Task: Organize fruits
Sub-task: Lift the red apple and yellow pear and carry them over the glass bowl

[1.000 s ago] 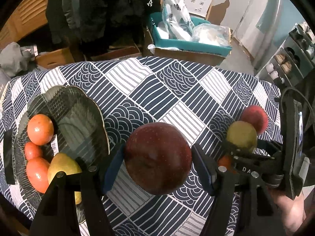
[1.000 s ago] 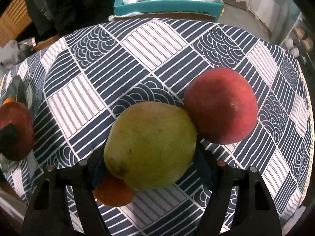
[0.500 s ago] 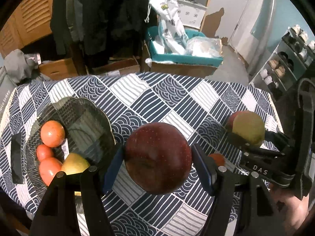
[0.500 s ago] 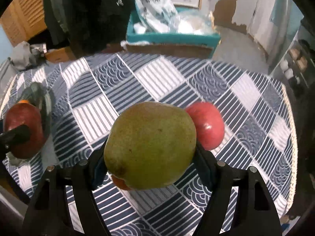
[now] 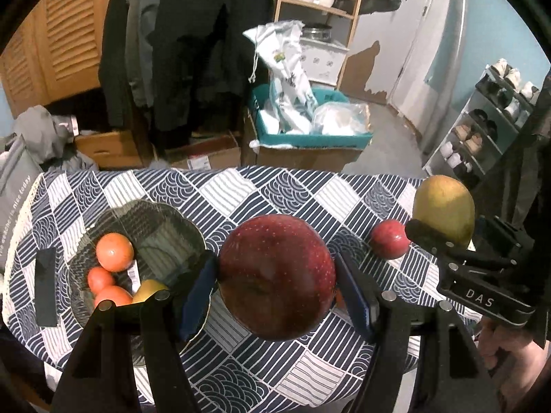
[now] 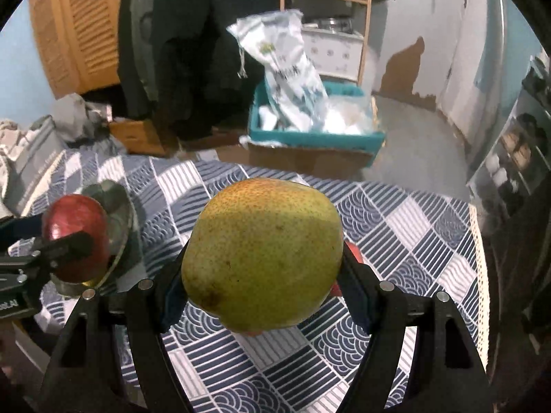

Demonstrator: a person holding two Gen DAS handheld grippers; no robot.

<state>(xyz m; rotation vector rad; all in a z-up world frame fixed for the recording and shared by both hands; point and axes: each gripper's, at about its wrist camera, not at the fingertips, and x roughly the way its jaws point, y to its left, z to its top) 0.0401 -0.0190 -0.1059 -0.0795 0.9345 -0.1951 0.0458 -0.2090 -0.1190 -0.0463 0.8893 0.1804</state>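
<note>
Left gripper [image 5: 277,277] pinches dark red apple [image 5: 276,277], aloft just right of scalloped glass bowl [image 5: 193,237]. Right gripper [image 6: 261,258] pinches yellow-green pear [image 6: 262,254], aloft right. Bowl holds three oranges [image 5: 114,252], one yellow fruit [image 5: 150,290]. Small red apple [image 5: 390,239] left on patterned cloth; judged about half done.

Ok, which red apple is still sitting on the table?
The smaller red apple on the tablecloth, right of the large apple held up in the left gripper.

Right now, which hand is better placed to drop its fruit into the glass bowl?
Left: its red apple hangs beside the glass bowl, while the right gripper's pear is over the far side.
</note>
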